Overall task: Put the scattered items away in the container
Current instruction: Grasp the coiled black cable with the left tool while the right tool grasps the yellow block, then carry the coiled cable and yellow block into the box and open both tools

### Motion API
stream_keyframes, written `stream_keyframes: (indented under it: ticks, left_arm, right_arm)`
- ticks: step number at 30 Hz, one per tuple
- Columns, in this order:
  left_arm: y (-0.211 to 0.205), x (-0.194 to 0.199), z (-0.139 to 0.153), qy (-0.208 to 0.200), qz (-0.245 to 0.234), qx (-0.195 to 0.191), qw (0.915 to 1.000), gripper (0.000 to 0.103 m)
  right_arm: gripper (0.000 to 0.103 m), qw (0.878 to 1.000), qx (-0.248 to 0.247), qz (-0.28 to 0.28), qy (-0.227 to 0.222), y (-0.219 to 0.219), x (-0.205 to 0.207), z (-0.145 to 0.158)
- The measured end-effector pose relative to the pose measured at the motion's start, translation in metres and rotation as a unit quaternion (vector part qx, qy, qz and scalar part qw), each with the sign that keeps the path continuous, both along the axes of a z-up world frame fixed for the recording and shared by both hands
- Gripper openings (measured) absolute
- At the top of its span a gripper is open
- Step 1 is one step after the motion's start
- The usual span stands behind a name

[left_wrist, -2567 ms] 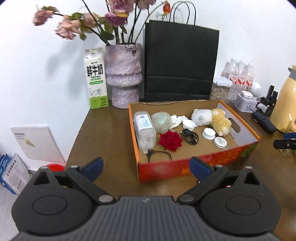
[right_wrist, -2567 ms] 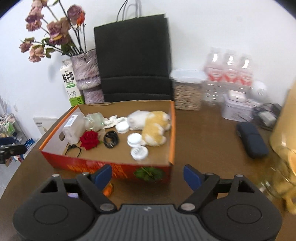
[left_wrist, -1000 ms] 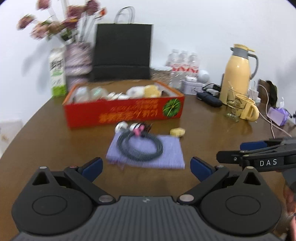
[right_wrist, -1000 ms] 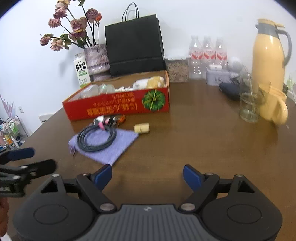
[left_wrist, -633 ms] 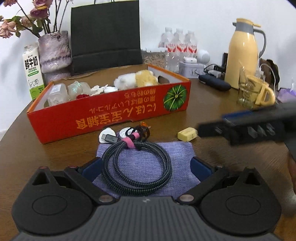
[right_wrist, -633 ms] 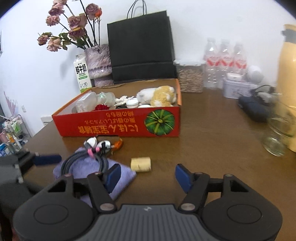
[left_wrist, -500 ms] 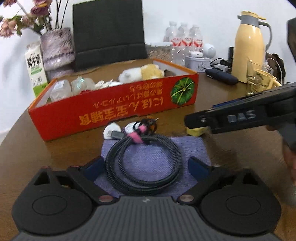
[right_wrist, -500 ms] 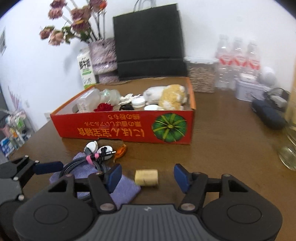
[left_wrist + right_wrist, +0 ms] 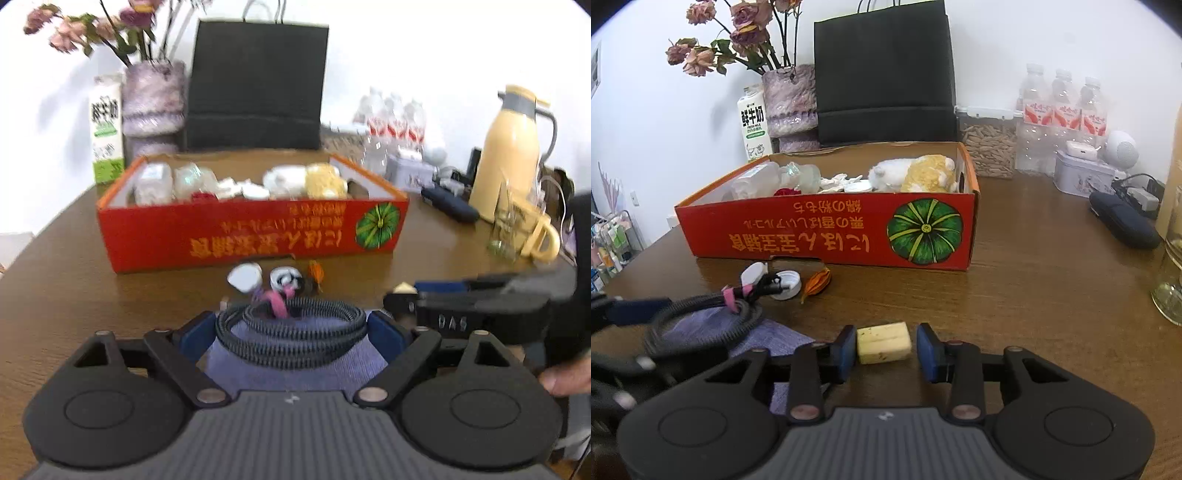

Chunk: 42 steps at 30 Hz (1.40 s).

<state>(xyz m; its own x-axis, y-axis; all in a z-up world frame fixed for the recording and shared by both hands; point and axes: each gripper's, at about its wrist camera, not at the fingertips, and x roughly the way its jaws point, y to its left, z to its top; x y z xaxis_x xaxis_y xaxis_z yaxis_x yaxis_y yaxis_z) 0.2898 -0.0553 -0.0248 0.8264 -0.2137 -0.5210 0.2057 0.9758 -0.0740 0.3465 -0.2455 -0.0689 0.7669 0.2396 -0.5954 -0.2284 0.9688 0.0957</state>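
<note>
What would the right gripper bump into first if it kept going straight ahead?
Probably the yellow block, which already sits between the right gripper pads; the jaws have just been closing around it. Past it lies bare table, then the red box.

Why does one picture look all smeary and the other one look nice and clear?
Left wrist view: smeared by motion, so the writing on the red box and the coiled cable look fuzzy. Right wrist view: sharp, the yellow block crisp. Both views: fisheye lens bends the table edge, dark corners.
</note>
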Motion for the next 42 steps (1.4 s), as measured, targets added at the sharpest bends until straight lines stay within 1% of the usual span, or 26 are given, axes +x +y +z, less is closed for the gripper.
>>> stream_keyframes:
  ticks: [1,4,6,8,11,14,17,21,26,29,32,35,37,40,42]
  left_arm:
    - [0.002,-0.004,0.004,-0.002,0.004,-0.002,1.0,0.09]
    - [0.009,-0.014,0.015,0.01,0.02,-0.008,0.9997,0.089]
    - [0.013,-0.026,0.02,0.005,0.026,-0.008,0.9996,0.089]
    - [0.018,-0.041,0.025,-0.003,0.032,-0.007,0.9995,0.088]
    - [0.025,-0.06,0.034,-0.013,0.042,-0.013,0.999,0.088]
    - [0.031,-0.077,0.045,-0.027,0.05,-0.014,0.9983,0.088]
    - [0.034,-0.094,0.057,-0.046,0.048,-0.016,0.9977,0.088]
    - [0.035,-0.111,0.066,-0.057,0.045,-0.018,0.9972,0.088]
    - [0.037,-0.13,0.074,-0.065,0.039,-0.028,0.9968,0.088]
    - [0.036,-0.138,0.081,-0.074,0.037,-0.026,0.9963,0.088]
    - [0.039,-0.138,0.086,-0.081,0.039,-0.024,0.9956,0.088]
    - [0.04,-0.126,0.092,-0.091,0.039,-0.02,0.9949,0.088]
    - [0.039,-0.112,0.099,-0.09,0.032,-0.021,0.9952,0.088]
    - [0.039,-0.081,0.11,-0.077,0.008,-0.045,0.996,0.088]
    - [0.036,-0.057,0.117,-0.074,-0.008,-0.051,0.9959,0.088]
  right_arm:
    - [0.031,1.0,-0.002,-0.001,0.0,0.0,-0.002,0.0]
    - [0.031,1.0,-0.014,0.0,-0.003,0.003,-0.007,0.001]
    - [0.03,1.0,-0.012,-0.002,-0.003,0.005,-0.011,0.002]
    - [0.03,1.0,0.0,-0.008,-0.005,0.004,-0.02,0.005]
    - [0.03,0.999,0.019,-0.013,-0.026,0.003,-0.046,0.016]
    - [0.03,0.999,0.041,-0.02,-0.028,0.001,-0.073,0.021]
    - [0.03,0.999,0.043,-0.019,-0.026,0.0,-0.099,0.024]
    - [0.03,0.999,0.044,-0.019,-0.024,-0.002,-0.128,0.028]
    - [0.03,0.998,0.05,-0.025,-0.036,-0.008,-0.154,0.04]
    - [0.03,0.997,0.062,-0.022,-0.041,-0.011,-0.161,0.047]
    - [0.03,0.996,0.072,-0.02,-0.047,-0.013,-0.163,0.053]
    - [0.03,0.996,0.07,-0.017,-0.057,-0.016,-0.159,0.061]
    - [0.03,0.996,0.063,-0.015,-0.068,-0.018,-0.151,0.07]
    - [0.03,0.995,0.056,-0.009,-0.083,-0.02,-0.132,0.086]
    - [0.03,0.995,0.053,-0.005,-0.088,-0.022,-0.114,0.096]
